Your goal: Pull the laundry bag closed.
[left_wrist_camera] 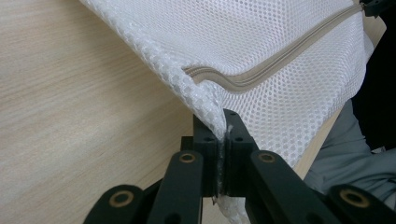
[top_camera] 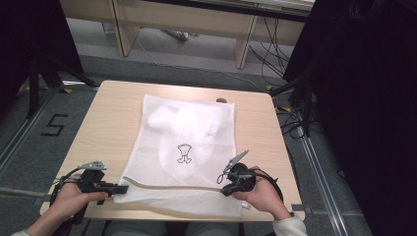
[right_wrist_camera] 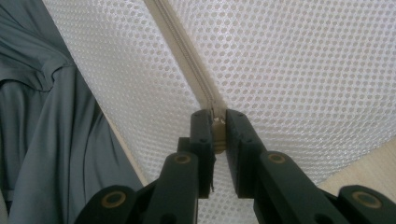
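Here the light wooden counter point(top_camera: 105, 123) carries a white mesh laundry bag point(top_camera: 189, 147) laid flat along its middle, reaching from the far edge to the near edge, with a small black drawn mark point(top_camera: 184, 153) on the cloth inside it. A beige zipper point(left_wrist_camera: 261, 77) runs across the bag close to its near end. The left tongs point(left_wrist_camera: 223, 140) are clenched on the bag's near left corner, mesh pinched between the jaws. The right tongs point(right_wrist_camera: 217, 133) are closed on the zipper pull point(right_wrist_camera: 217, 126) at the right end of the zipper. In the high view, the left hand point(top_camera: 74, 199) and the right hand point(top_camera: 263, 194) grip their tools at the counter's near edge.
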